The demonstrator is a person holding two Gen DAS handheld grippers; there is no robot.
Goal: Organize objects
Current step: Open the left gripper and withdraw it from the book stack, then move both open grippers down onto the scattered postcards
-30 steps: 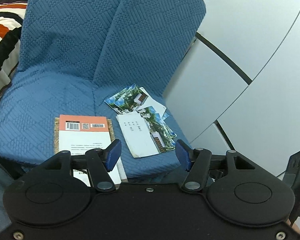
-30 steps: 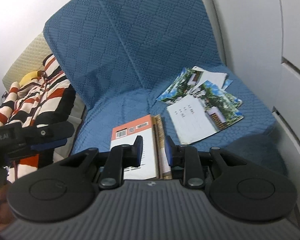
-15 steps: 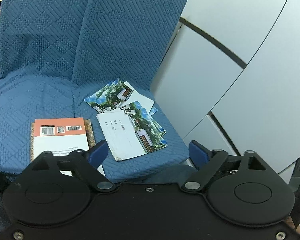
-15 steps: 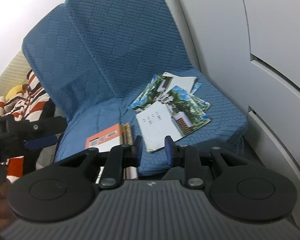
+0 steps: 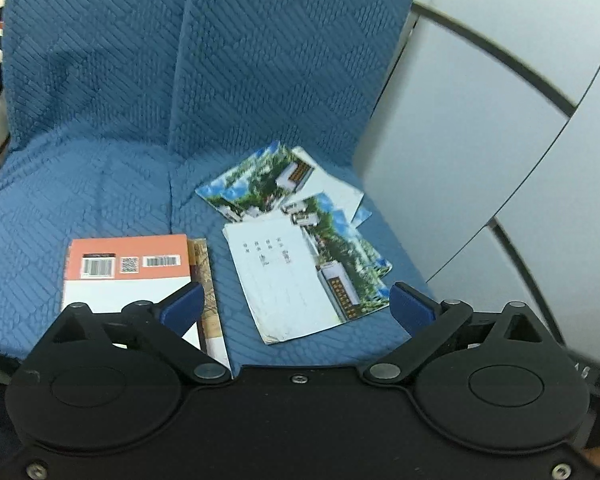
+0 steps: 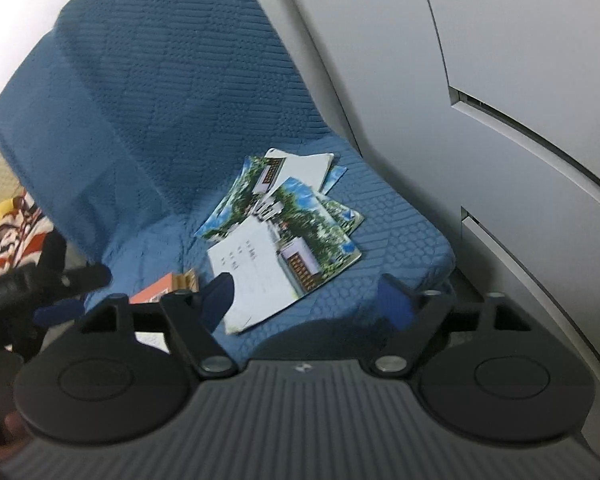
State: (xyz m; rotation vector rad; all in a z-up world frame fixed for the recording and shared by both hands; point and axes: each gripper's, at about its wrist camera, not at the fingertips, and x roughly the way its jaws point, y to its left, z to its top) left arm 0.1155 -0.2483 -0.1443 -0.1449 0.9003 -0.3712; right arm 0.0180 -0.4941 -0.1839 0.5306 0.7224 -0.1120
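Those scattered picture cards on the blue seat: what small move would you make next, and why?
Probably lower the right gripper onto the top card. Its jaws have just been opening and hold nothing, and that card lies loose over the cards fanned beside the orange book. The left gripper is open too.

The blue quilted seat cushion (image 5: 100, 184) lies bare toward its backrest. A loose fan of glossy picture cards (image 5: 300, 256) crowds the side just beside the grey panelled wall (image 5: 480, 160); an orange-and-white book (image 5: 128, 272) fills the front.
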